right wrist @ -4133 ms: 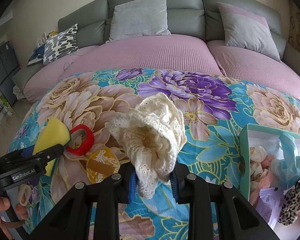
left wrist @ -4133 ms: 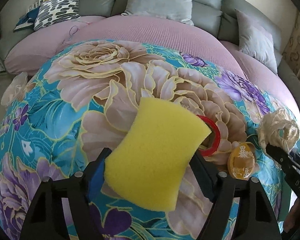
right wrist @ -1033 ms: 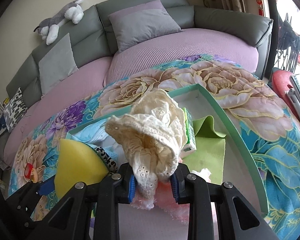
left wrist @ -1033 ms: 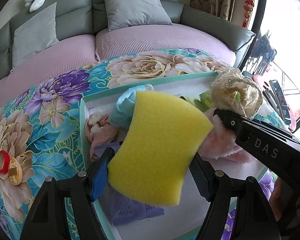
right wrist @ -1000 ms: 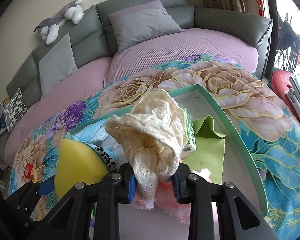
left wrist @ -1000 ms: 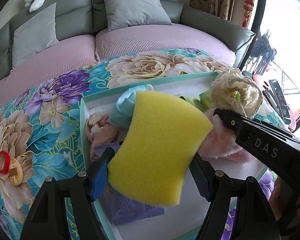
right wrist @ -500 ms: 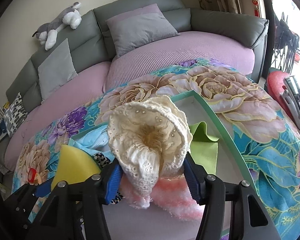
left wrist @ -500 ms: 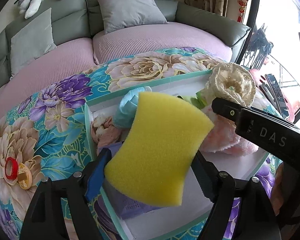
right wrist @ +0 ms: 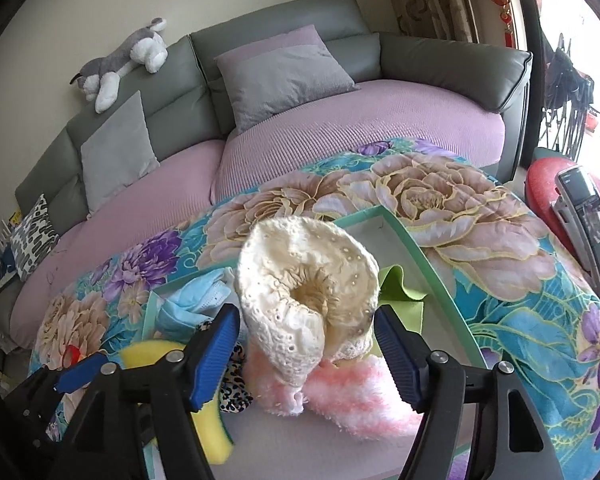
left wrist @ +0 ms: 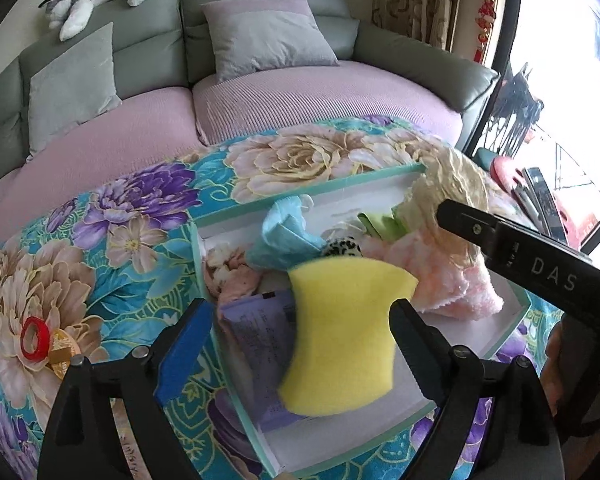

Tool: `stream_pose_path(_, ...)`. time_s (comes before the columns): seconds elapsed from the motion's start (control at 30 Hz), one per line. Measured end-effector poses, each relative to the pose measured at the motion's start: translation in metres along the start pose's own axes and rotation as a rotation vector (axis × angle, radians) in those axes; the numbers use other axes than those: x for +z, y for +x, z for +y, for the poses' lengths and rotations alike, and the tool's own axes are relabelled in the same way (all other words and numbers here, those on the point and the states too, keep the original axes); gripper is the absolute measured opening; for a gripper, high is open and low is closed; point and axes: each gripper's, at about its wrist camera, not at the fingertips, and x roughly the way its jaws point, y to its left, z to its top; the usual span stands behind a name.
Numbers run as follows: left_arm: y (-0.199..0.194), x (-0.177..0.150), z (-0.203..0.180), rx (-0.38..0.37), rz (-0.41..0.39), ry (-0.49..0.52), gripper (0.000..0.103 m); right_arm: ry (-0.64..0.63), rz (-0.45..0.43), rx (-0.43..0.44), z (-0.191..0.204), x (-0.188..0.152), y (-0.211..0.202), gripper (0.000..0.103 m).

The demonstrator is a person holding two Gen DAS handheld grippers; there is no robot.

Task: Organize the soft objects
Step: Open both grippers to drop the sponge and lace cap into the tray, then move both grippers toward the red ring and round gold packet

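The yellow sponge (left wrist: 340,336) hangs blurred over the white, teal-rimmed box (left wrist: 312,196), between the fingers of my left gripper (left wrist: 300,344). Those jaws are opening. The blue left pad stands clear of the sponge, and its right edge still brushes the right finger. My right gripper (right wrist: 306,336) is opening too. Between its blue pads stands a cream lace piece (right wrist: 304,292), spread out and resting on a pink fluffy cloth (right wrist: 340,392) in the box (right wrist: 432,264). The pads sit at its edges without squeezing it. The sponge (right wrist: 152,354) also shows at lower left.
The box also holds a light-blue cloth (left wrist: 284,232), a leopard-print piece (left wrist: 342,246), a purple packet (left wrist: 260,328) and a green cloth (right wrist: 400,292). A red ring (left wrist: 34,338) lies on the floral cover at left. A phone (right wrist: 588,216) rests on a red stool at right.
Both pairs of jaws have widened. The sponge has slipped down out of the left grip toward the box. The lace piece has spread open and settled onto the pink cloth.
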Motion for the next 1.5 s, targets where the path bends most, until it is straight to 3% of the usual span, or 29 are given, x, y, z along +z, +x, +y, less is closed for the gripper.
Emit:
stream_pose_path(0.2,-0.009,0.001,0.022,0.038,-0.029,-0.072,0.091,-0.009,-0.014,0.001,0.002,0.002,-0.006,0.077)
stream_pose_path(0.47,-0.013,-0.006,0.077,0.147,-0.054,-0.281,0.091,-0.022,-0.042,-0.012,0.004,0.005,-0.017,0.077)
stream_pose_path(0.6,-0.019,-0.014,0.109,0.23,-0.077,-0.392,0.091,-0.035,-0.064,-0.015,0.008,0.007,-0.025,0.077)
stream_pose_path(0.8,-0.031,-0.03,0.15,0.37,-0.098,-0.493,0.096,-0.066,-0.077,-0.003,0.018,0.007,-0.031,0.077)
stream_pose_path(0.97,-0.043,-0.043,0.179,0.444,-0.113,-0.566,0.099,-0.096,-0.064,0.005,0.031,0.004,-0.027,0.077)
stream_pose_path(1.5,-0.068,-0.063,0.224,0.513,-0.16,-0.673,0.099,-0.212,0.013,0.15,0.112,-0.022,0.0,0.077)
